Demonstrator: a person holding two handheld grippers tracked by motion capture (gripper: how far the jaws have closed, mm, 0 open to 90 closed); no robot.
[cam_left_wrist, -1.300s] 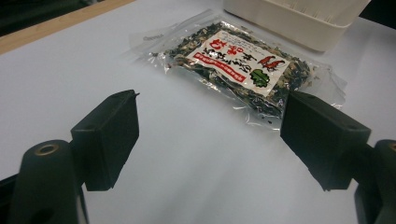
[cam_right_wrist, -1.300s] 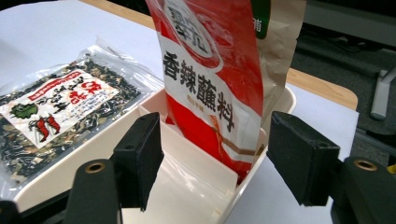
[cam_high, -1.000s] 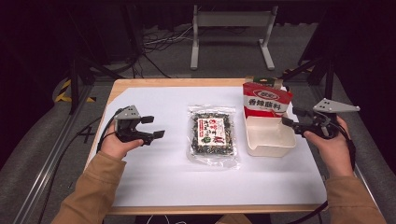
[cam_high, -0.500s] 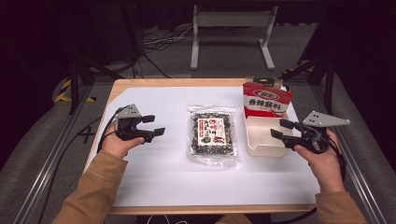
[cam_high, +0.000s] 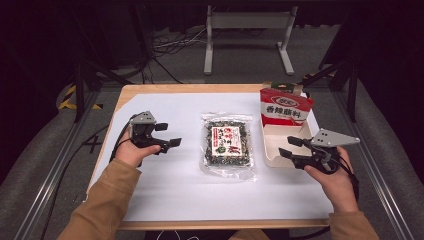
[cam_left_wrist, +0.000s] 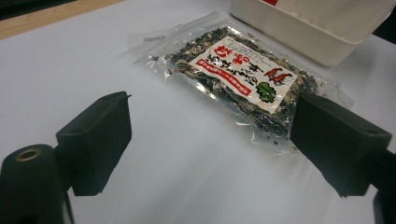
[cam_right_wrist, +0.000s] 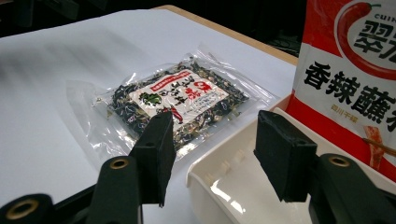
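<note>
Seaweed packet (cam_high: 228, 146): light, soft, crinkly and slippery; best pinched at its clear sealed edge at 6 o'clock.
Left claw (cam_high: 167, 135): open, nothing held.
Right claw (cam_high: 289, 147): open, its jaws just narrowed, nothing held, poised over the white tray (cam_high: 270, 159).

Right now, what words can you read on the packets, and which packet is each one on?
"香辣蘸料": big black characters on the red-and-white seasoning pouch standing in the white tray.
"翠": white character, cut off by the picture's edge, at the top of that pouch, beside a red chilli drawing.
"四川干碟": tiny line under the big characters, barely readable.
Clear packet of dried seaweed mix: red and black label writing, too blurred to read.
</note>
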